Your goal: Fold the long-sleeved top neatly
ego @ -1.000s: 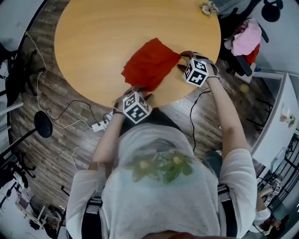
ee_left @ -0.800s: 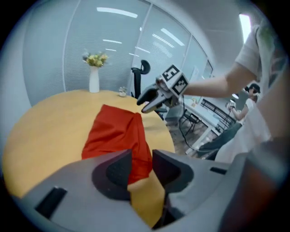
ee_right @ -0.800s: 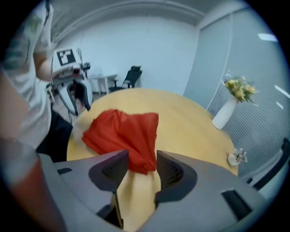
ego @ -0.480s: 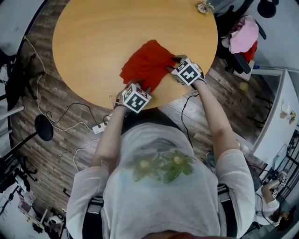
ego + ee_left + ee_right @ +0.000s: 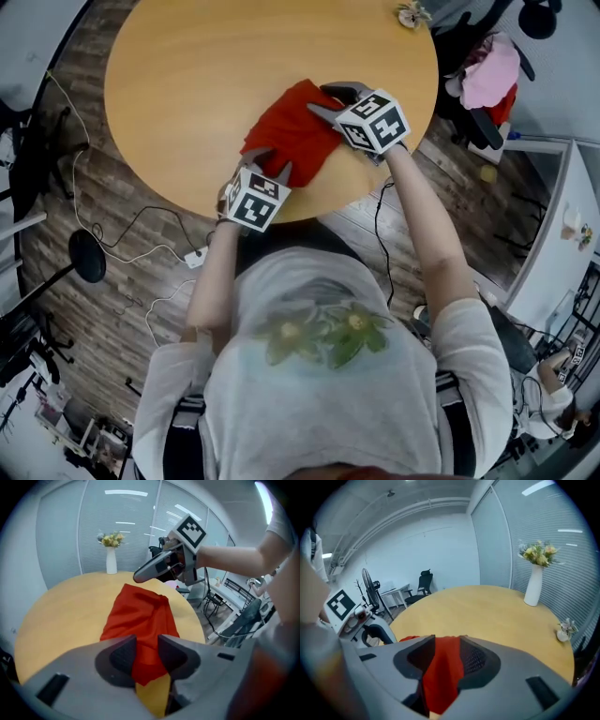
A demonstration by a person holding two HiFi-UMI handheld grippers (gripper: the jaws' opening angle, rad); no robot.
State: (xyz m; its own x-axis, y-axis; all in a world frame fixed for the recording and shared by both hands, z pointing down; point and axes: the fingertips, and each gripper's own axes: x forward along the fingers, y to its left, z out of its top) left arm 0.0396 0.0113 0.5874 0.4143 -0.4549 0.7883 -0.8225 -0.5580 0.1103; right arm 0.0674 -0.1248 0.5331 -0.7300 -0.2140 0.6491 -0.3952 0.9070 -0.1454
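Top (image 5: pixel 140 611), judged soft, light and limp, is pinched at the table (image 5: pixel 61 616) edge by left gripper (image 5: pixel 146 644). Further in, its side is clamped in right gripper (image 5: pixel 447 651). Hems are best gripped.

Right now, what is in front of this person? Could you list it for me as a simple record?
Surface: round wooden table
Garment: red top, bunched, near the person's edge of the table
Left tool: closed on the top's near corner
Right tool: closed on the top's right-hand part
Also there: white vase of flowers at the table's far edge
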